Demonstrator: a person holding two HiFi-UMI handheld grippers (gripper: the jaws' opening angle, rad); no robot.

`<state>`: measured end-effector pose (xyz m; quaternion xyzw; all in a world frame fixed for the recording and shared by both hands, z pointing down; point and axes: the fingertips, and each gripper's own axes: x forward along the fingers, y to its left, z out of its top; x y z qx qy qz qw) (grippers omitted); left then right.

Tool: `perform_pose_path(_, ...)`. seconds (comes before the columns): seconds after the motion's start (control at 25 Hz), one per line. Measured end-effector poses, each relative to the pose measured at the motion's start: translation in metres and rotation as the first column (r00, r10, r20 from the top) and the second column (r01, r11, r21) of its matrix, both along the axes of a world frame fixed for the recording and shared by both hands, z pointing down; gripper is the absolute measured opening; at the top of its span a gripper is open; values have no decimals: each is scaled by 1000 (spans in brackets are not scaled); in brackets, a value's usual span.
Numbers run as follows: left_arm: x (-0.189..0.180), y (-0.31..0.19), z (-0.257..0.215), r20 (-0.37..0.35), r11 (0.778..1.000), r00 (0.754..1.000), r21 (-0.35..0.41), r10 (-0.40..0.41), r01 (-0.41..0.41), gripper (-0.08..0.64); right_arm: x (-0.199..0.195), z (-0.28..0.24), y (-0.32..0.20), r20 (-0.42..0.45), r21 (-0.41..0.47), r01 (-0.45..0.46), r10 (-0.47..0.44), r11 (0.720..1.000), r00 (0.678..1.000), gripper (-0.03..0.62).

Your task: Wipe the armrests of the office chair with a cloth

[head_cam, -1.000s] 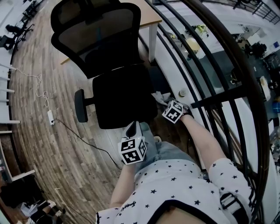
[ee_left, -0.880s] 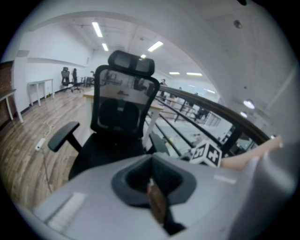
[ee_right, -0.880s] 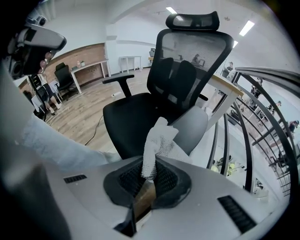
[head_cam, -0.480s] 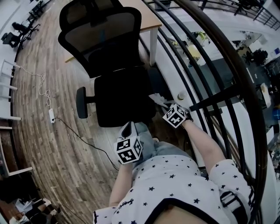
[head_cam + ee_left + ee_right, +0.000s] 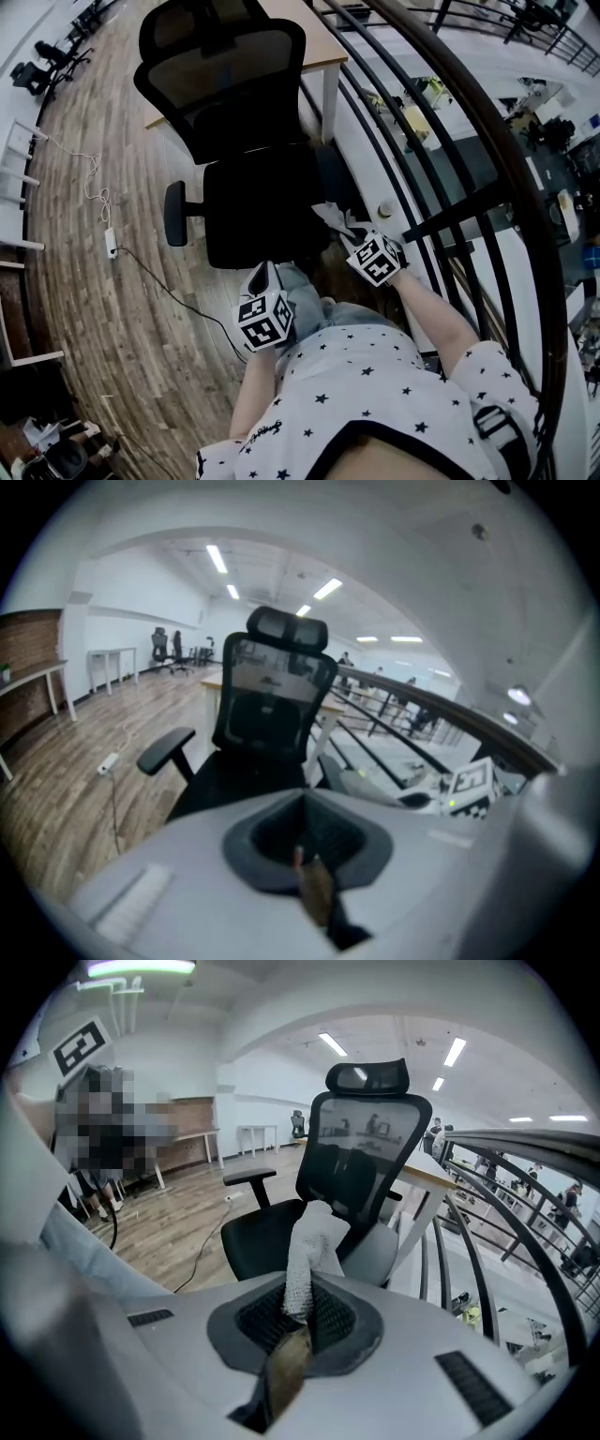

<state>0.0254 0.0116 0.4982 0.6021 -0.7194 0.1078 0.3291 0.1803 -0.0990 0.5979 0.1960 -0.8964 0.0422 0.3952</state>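
Clamping cloth (image 5: 307,1241), right gripper (image 5: 298,1324) beside chair (image 5: 258,211), railing (image 5: 441,214) alongside (left gripper (image 5: 306,847) closed, empty)

— Where does the head view look from?
— From high up, steeply down on the chair (image 5: 258,216). Both gripper views ride low, near its front, facing that same chair.

Wood plank floor (image 5: 112,319) all around me, and a black railing (image 5: 459,211) curving along my right. There's a light-topped table (image 5: 323,42) on white legs ahead. White walls (image 5: 122,611), long ceiling strip lights (image 5: 217,560), and 1 white power strip (image 5: 111,246) on the floor.
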Motion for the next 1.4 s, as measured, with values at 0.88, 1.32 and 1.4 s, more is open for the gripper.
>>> perform_pose_path(0.88, -56, 22, -8, 5, 993, 993, 9, -121, 121, 6, -78, -72, 25, 234, -36, 60, -50, 998, 971, 29)
perform_pose_path(1.32, -122, 9, -15, -2, 989, 989, 11, -150, 150, 6, -151, -93, 12, 252, -28, 104, -94, 994, 963, 29)
perform_pose_path(1.4, -135, 5, -17, -1, 987, 987, 13, -158, 158, 6, -166, -98, 10, 256, -21, 115, -105, 993, 961, 29)
